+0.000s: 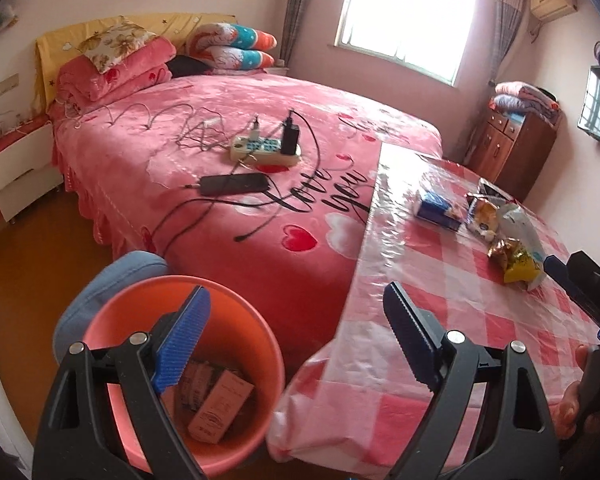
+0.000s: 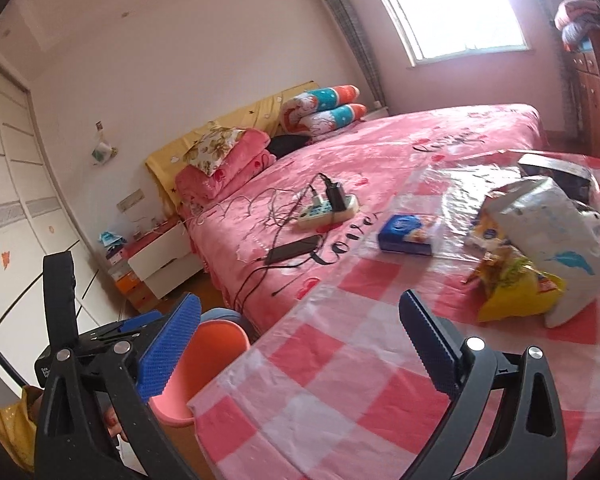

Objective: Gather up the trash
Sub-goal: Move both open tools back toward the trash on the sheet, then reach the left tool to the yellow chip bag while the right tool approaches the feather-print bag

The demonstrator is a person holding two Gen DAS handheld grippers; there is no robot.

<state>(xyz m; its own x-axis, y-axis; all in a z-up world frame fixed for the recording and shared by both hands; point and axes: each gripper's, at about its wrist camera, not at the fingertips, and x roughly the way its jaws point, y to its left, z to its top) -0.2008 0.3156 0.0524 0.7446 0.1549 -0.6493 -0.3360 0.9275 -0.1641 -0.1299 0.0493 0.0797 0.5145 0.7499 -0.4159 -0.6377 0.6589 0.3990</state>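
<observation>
My left gripper (image 1: 296, 336) is open and empty, above the gap between an orange bin (image 1: 244, 320) and the table corner. In the bin lie brown cardboard boxes (image 1: 220, 404). On the red-checked table (image 1: 440, 320) sit a blue box (image 1: 436, 208), a yellow-white snack packet (image 1: 482, 212), a white bag (image 1: 518, 224) and a crumpled yellow wrapper (image 1: 516, 262). My right gripper (image 2: 300, 340) is open with nothing between its fingers, over the table's near edge. Ahead of it lie the blue box (image 2: 408, 234), yellow wrapper (image 2: 516, 292) and white bag (image 2: 548, 220). The bin (image 2: 216, 344) shows lower left.
A bed with a pink cover (image 1: 180, 160) stands behind the table, with a power strip (image 1: 266, 148), a black device (image 1: 234, 184) and cables on it. A blue-grey cushion (image 1: 112, 280) is behind the bin. A nightstand (image 1: 20, 164) stands left, a wooden cabinet (image 1: 516, 148) right.
</observation>
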